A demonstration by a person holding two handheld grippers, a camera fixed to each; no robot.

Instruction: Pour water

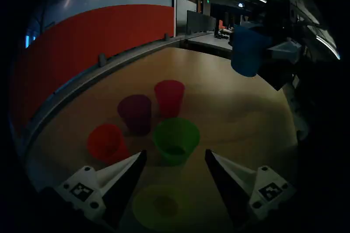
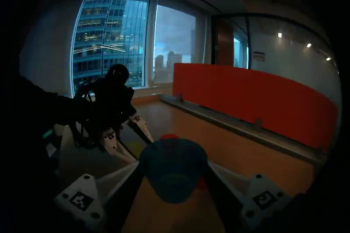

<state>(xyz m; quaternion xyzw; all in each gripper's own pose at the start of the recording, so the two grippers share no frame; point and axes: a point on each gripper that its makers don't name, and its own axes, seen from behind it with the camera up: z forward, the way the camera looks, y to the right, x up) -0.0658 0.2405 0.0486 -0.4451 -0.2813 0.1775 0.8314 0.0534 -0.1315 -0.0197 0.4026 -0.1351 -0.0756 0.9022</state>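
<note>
Several plastic cups stand close together on the wooden table (image 1: 227,102): a pink one (image 1: 169,96), a purple one (image 1: 136,113), a red one (image 1: 106,143) and a green one (image 1: 176,139). A yellow-green cup (image 1: 157,206) sits nearest, low between my left fingers. My left gripper (image 1: 175,154) is open just in front of the green cup, touching nothing. The right gripper (image 1: 280,53) holds a blue cup (image 1: 247,51) in the air, far right above the table. In the right gripper view my right gripper (image 2: 173,167) is shut on the blue cup (image 2: 173,180), with the left gripper (image 2: 139,147) beyond it.
A red partition (image 1: 109,32) with a grey rail (image 1: 100,69) runs along the table's far left edge. Large windows (image 2: 113,40) stand behind the person's dark sleeve (image 2: 39,106). Office desks (image 1: 210,38) lie past the table's far end. The light is dim.
</note>
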